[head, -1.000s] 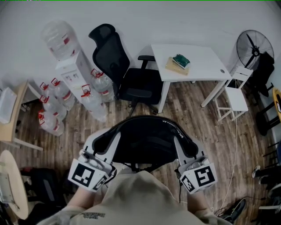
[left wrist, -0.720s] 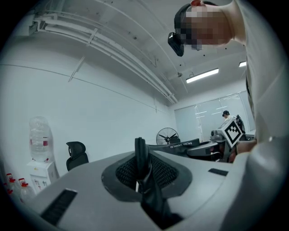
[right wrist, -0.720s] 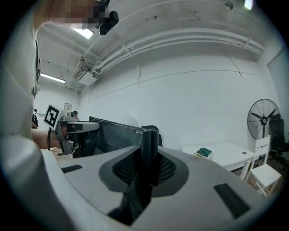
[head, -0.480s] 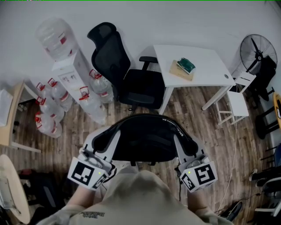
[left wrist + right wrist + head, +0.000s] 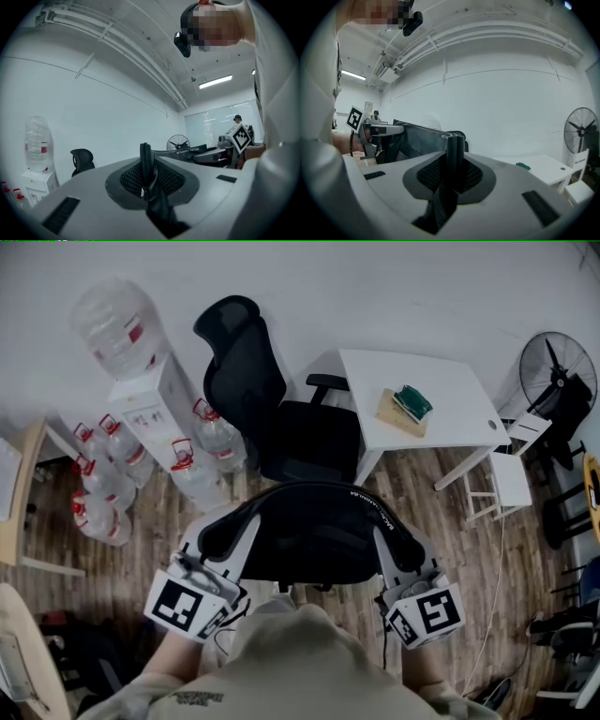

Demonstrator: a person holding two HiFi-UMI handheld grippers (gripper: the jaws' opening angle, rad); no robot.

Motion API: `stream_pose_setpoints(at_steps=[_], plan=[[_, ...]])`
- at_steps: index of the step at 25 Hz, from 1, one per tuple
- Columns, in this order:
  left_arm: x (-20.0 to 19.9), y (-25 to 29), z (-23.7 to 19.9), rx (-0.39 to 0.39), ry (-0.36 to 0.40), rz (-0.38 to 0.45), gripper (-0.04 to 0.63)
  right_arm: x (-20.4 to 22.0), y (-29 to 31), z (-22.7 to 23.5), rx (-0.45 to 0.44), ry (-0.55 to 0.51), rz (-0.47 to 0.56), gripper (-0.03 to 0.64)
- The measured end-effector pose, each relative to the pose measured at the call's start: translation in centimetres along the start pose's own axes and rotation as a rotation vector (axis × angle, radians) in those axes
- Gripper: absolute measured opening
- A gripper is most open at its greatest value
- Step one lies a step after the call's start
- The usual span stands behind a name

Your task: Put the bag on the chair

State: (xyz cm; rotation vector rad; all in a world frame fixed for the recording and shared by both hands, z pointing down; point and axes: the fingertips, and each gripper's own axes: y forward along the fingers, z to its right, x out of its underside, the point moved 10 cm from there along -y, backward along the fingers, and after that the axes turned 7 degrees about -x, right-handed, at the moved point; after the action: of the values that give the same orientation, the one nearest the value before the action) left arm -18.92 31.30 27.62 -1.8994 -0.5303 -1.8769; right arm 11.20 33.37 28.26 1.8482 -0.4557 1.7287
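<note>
While the left gripper (image 5: 146,180) is pinching a thin black strap (image 5: 146,159) of the bag (image 5: 314,535) with its jaws nearly together, the right gripper (image 5: 453,171) is clamping a thicker, folded strap (image 5: 454,145), its jaws standing a little wider. The bag is hanging between the two grippers, spanning from one to the other, clear of the chair (image 5: 291,427).

A strip of bare wood floor (image 5: 412,484) is lying open ahead of the grippers, between the bag's far edge and the chair. The chair is standing straight ahead, with its seat turned toward the right gripper's side. A white table (image 5: 441,381) is closing in ahead and to the right of the right gripper, its near corner just beside the chair's armrest. A cluster of water bottles (image 5: 202,451) and a white dispenser (image 5: 155,404) are crowding the floor ahead and to the left of the left gripper, just beside the chair's back.

The bag's near side is disappearing under the person's shirt (image 5: 300,662), and its far edge is covering the chair's base. White lettering along that edge is showing too small to read from the head view.

The bag is looking black, wide and arched along its top.
</note>
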Motion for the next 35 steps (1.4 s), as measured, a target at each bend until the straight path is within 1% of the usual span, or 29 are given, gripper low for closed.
stream_pose_setpoints(at_steps=[4, 11, 16, 22, 29, 31, 35], plan=[[0.2, 2.6, -3.8, -0.001, -0.007, 0.001, 0.064, -0.9, 4.5, 1.1, 0.007, 0.015, -0.001, 0.075], [-0.4, 7.4, -9.0, 0.000, 0.020, 0.032, 0.064, -2.6, 10.7, 3.9, 0.001, 0.078, 0.037, 0.075], [-0.8, 10.5, -12.0, 0.013, 0.034, 0.067, 0.064, -3.7, 13.9, 5.6, 0.015, 0.064, 0.069, 0.075], [-1.2, 14.9, -14.0, 0.020, 0.025, 0.085, 0.064, -5.0, 17.1, 8.8, 0.015, 0.077, 0.084, 0.075], [-1.4, 20.9, -15.4, 0.001, 0.054, 0.098, 0.064, -5.6, 20.8, 14.6, 0.001, 0.082, 0.113, 0.077], [-1.3, 22.6, -15.6, -0.016, 0.069, 0.097, 0.064, -5.5, 21.8, 16.4, -0.014, 0.094, 0.116, 0.077], [-1.7, 26.7, -16.3, -0.044, 0.075, 0.089, 0.066, -6.1, 24.0, 20.4, -0.062, 0.118, 0.122, 0.077]])
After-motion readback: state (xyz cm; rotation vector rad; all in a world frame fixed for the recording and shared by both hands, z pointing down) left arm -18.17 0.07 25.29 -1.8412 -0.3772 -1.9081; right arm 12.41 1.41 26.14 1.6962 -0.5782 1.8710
